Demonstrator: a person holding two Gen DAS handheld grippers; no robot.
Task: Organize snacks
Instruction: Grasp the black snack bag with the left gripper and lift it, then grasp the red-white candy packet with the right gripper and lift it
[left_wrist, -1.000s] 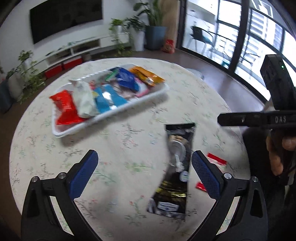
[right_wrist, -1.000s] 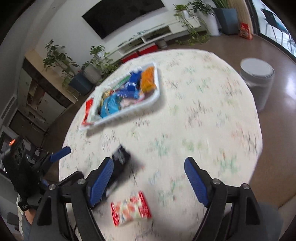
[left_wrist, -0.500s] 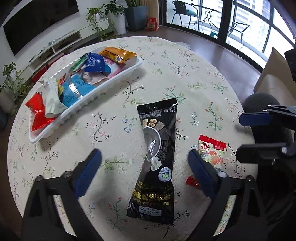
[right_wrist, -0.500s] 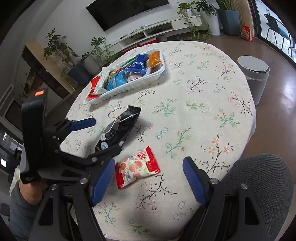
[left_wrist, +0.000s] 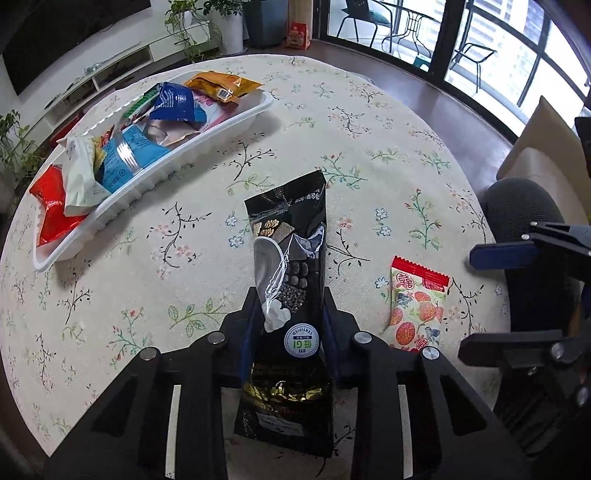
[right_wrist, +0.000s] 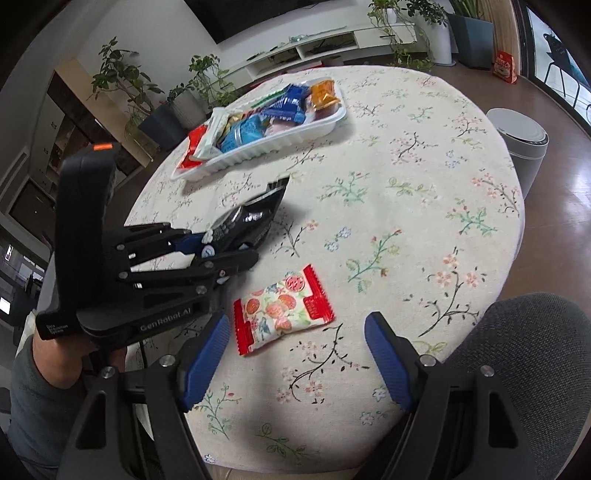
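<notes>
- Two snack packets are seen outside the white tray (left_wrist: 236, 127): a long black pouch (left_wrist: 291, 280) and a small red-and-white floral packet (left_wrist: 417, 306); both lie toward the near side of the round, floral-clothed surface (left_wrist: 369, 147).
- Several packets are already gathered in the tray, among them an orange one (left_wrist: 221, 84), a dark blue one (left_wrist: 177, 101), a light blue one (left_wrist: 127, 158), a white one (left_wrist: 79, 171) and a red one (left_wrist: 53, 206) hanging over the tray's end. The tray sits toward the far left of the surface, well apart from the two loose packets.
- Left tool (left_wrist: 290, 314): its jaws have just been closing, and the black pouch is now clamped between the pads at about its lower middle. From the right wrist view, the pouch's far end is seen pointing toward the tray; whether the pouch is clear of the cloth cannot be told.
- Right tool (right_wrist: 295, 358): its jaws are held wide apart, with nothing between them. The floral packet lies flat on the cloth just ahead of the gap, nearer the left pad and not touched by either one.
- Judged progress: most of the sorting appears done; the pouch is gripped but not yet carried to the tray, and the floral packet is not yet picked up.
- Judged remainder: two transfers into the tray, which already looks crowded, so room for the long pouch may be tight.
</notes>
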